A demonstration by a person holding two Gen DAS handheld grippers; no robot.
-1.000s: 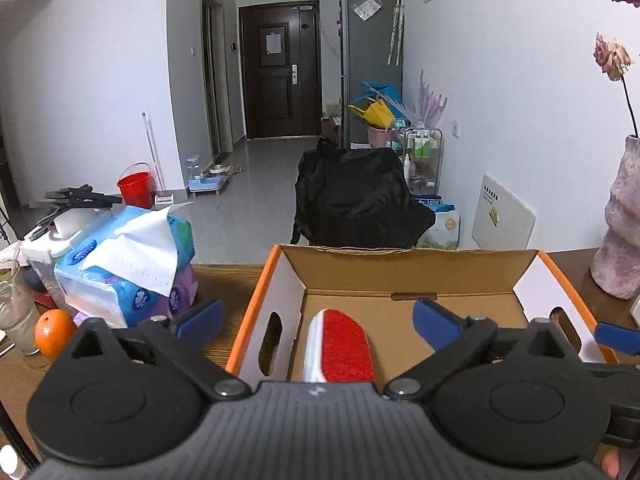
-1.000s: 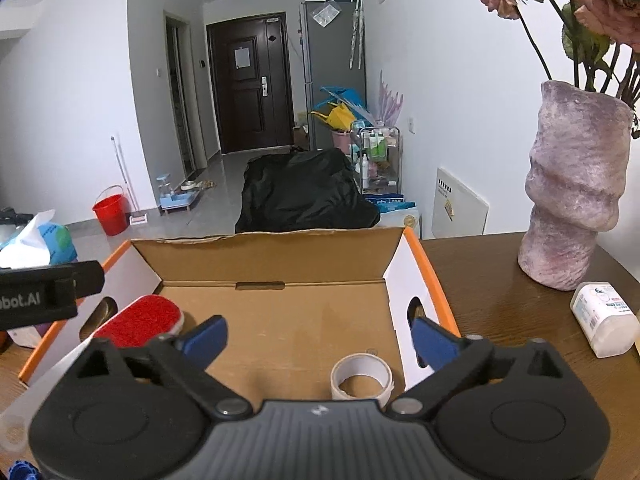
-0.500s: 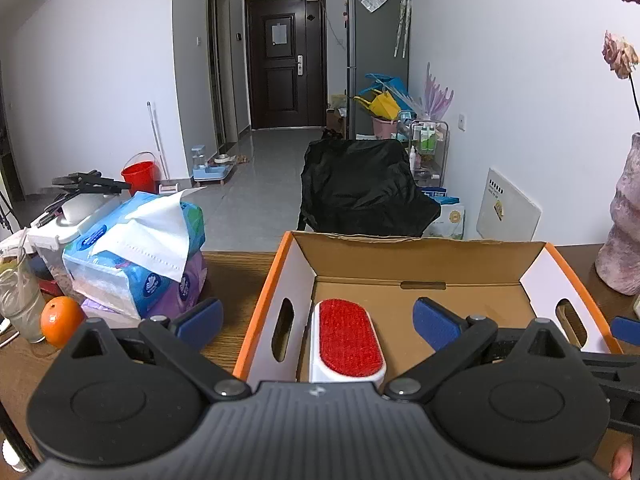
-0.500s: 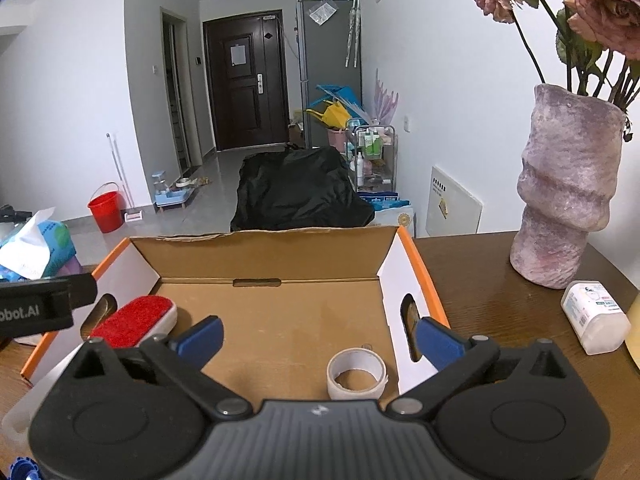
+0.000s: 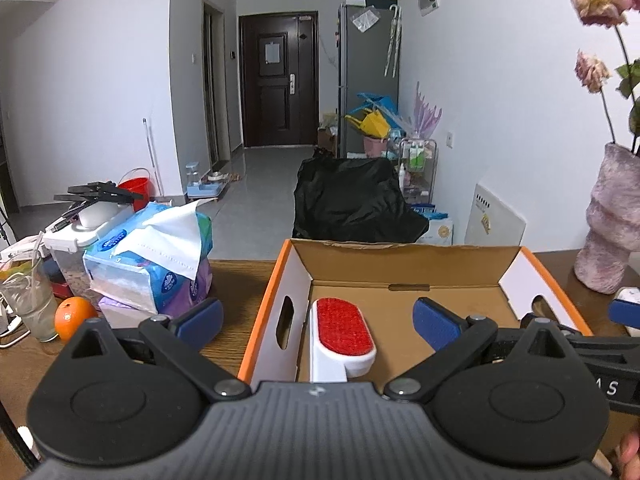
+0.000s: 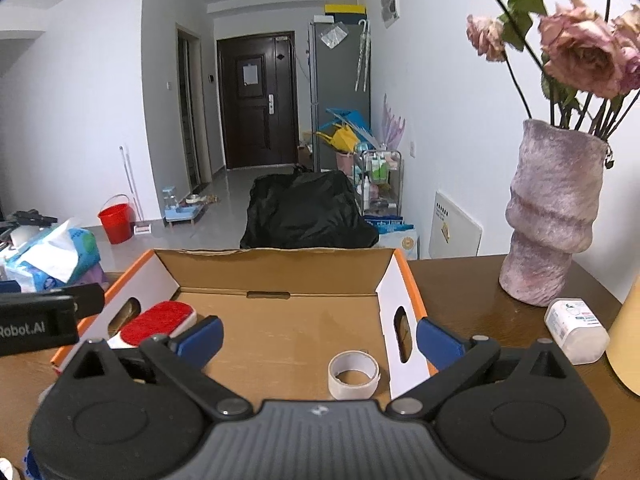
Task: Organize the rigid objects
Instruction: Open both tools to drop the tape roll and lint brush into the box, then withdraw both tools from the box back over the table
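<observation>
Nearby, vase point(image 6: 554, 216) (beside box point(image 6: 408, 276)).

The left claw's body point(image 6: 38, 326) reads "Robot.AI" in white letters.

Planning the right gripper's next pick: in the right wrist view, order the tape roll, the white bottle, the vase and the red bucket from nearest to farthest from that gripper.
1. Tape roll, in the box, just ahead of the right gripper.
2. White bottle, on the table, right.
3. Vase, behind the bottle, far right.
4. Red bucket, on the floor, far left.
</observation>
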